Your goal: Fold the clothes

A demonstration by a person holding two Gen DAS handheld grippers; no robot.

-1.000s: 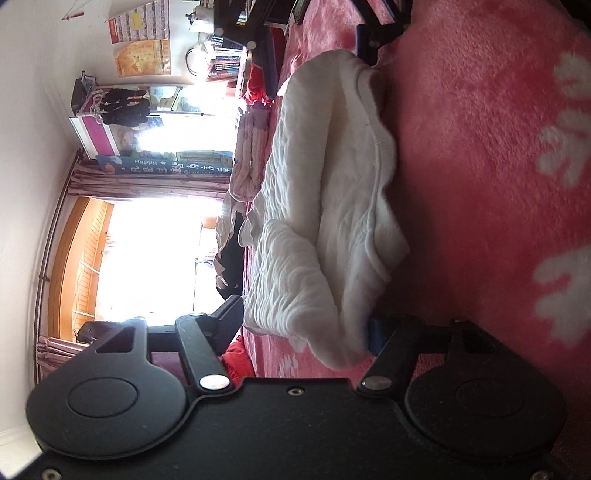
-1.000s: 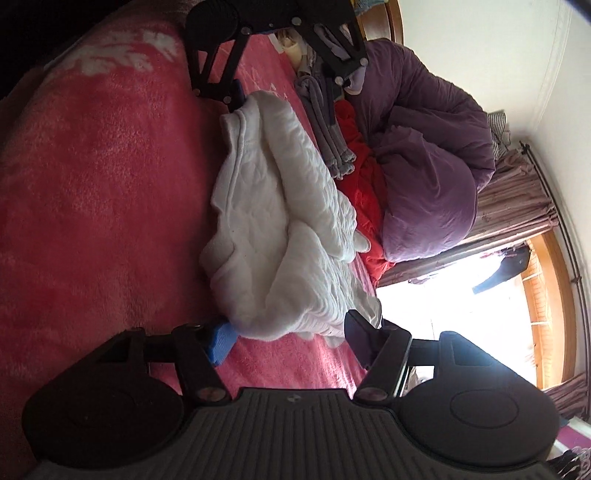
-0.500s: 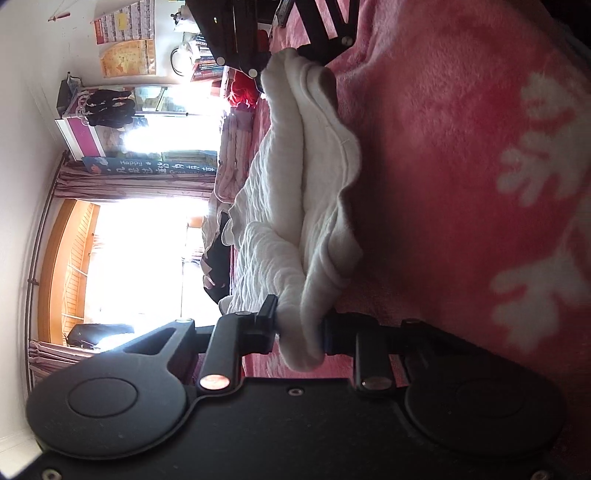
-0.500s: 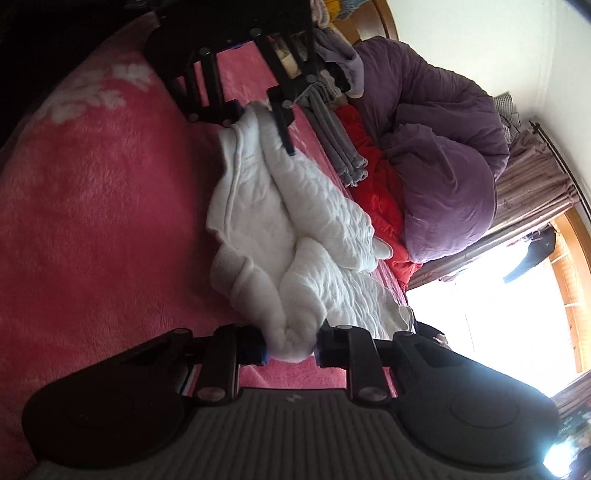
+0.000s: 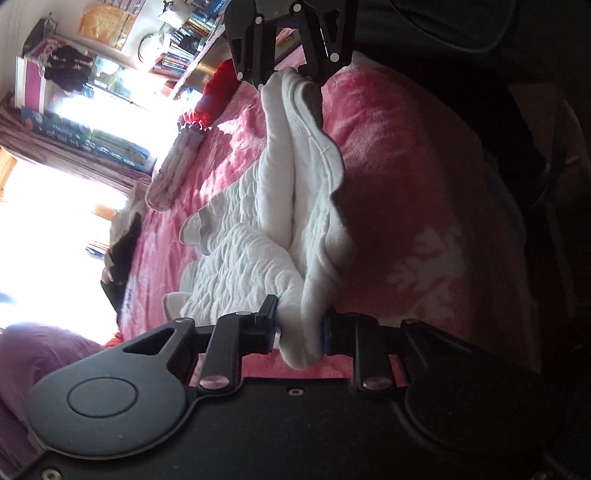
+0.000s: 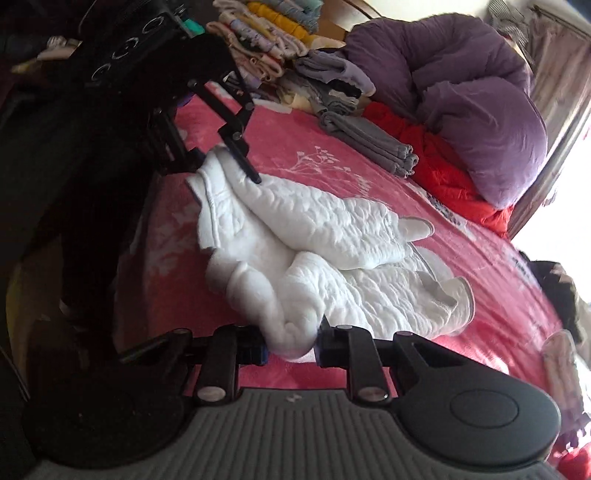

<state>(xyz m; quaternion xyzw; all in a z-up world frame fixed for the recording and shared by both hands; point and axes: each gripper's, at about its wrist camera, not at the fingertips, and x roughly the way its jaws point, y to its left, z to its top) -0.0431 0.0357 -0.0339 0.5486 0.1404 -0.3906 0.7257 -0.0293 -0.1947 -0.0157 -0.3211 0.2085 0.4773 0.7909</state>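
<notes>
A white quilted garment (image 5: 280, 221) lies bunched on a pink blanket (image 5: 406, 184); it also shows in the right wrist view (image 6: 317, 251). My left gripper (image 5: 299, 328) is shut on one end of the garment. My right gripper (image 6: 290, 341) is shut on the opposite end. Each gripper shows in the other's view, the right gripper (image 5: 288, 79) at the top and the left gripper (image 6: 218, 155) at the upper left, both pinching the cloth. The garment hangs stretched between them, its sleeves trailing on the bed.
A purple duvet (image 6: 461, 81), a red cloth (image 6: 436, 155), folded grey clothes (image 6: 369, 144) and a stack of folded clothes (image 6: 266, 33) lie at the bed's far side. A folded striped cloth (image 5: 173, 170) and a dark garment (image 5: 122, 258) lie near the bright window.
Both grippers closed on the ends of the white garment, then lifted and pulled it taut. The views swung round as they rose.
</notes>
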